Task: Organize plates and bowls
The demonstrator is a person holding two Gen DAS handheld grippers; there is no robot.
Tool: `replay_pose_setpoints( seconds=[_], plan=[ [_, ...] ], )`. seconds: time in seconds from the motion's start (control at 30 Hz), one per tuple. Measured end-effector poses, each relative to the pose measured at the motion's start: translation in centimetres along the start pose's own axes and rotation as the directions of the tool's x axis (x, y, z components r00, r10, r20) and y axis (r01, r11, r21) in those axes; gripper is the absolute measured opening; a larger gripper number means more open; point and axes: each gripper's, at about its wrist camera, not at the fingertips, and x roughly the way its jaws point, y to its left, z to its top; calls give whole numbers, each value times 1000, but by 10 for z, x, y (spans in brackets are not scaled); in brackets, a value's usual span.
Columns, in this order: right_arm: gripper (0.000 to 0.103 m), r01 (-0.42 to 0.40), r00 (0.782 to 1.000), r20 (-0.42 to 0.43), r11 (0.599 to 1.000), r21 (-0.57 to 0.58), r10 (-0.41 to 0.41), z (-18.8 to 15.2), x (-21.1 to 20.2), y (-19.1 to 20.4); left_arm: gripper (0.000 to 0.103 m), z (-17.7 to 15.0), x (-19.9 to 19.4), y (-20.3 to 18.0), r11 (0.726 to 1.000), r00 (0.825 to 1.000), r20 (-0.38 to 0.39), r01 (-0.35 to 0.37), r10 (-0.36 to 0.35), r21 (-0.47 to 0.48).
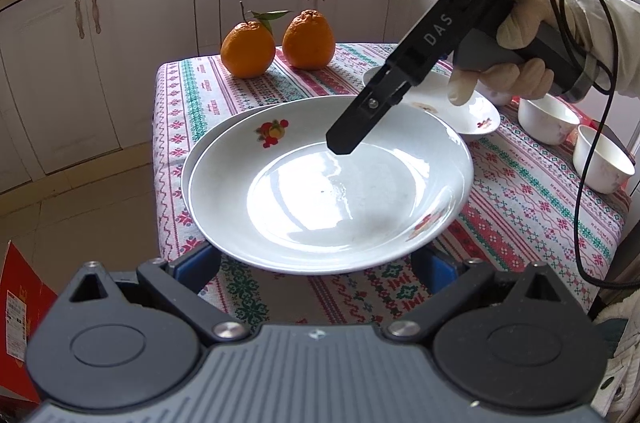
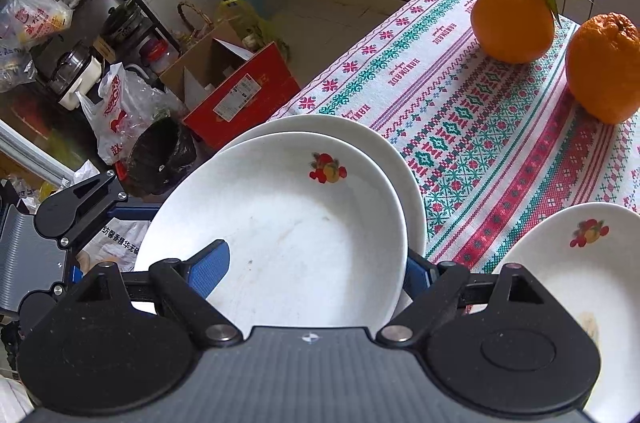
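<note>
A large white plate point(image 1: 332, 183) with a fruit print lies on top of a second white plate point(image 1: 208, 147) at the table's near left corner. Both show in the right wrist view, the top plate point(image 2: 288, 223) and the lower one point(image 2: 360, 135). My right gripper point(image 2: 316, 263) is open, one blue pad point(image 2: 212, 267) over the top plate's inside and the other outside its rim. In the left wrist view its finger point(image 1: 352, 127) hangs over the plate. My left gripper point(image 1: 316, 263) is open at the plate's near edge. A smaller white plate point(image 1: 476, 111) and two white bowls point(image 1: 548, 119) point(image 1: 600, 159) stand at the right.
Two oranges point(image 1: 248, 47) point(image 1: 308, 39) sit at the table's far edge on the patterned cloth point(image 1: 520, 207). Kitchen cabinets point(image 1: 120, 23) stand behind. On the floor to the left are a red box point(image 2: 244, 91), bags and a dark bin point(image 2: 160, 155).
</note>
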Motion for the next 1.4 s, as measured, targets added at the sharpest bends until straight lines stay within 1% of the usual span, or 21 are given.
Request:
replay_pose_setpoints(
  seconds=[0.3, 0.47, 0.8, 1.13, 1.4],
  plan=[
    [91, -3, 1000, 16, 1000, 16, 3, -6, -9, -1, 101, 1, 1, 2, 1000, 1000, 1, -12, 12, 17],
    [91, 10, 1000, 22, 1000, 18, -10, -8, -13, 0, 101, 1, 3, 1, 1000, 1000, 3, -15, 15, 22],
    [92, 97, 994, 40, 995, 6, -97, -22, -16, 18, 101, 0, 1, 1, 1000, 1000, 15, -11, 11, 23],
    [93, 163, 982, 90, 986, 23, -164, -38, -14, 31, 101, 1, 1, 1, 999, 1000, 22, -6, 5, 54],
    [94, 190, 974, 113, 980, 54, -195, -45, -14, 35, 101, 1, 2, -1, 997, 1000, 26, -9, 7, 73]
  ],
)
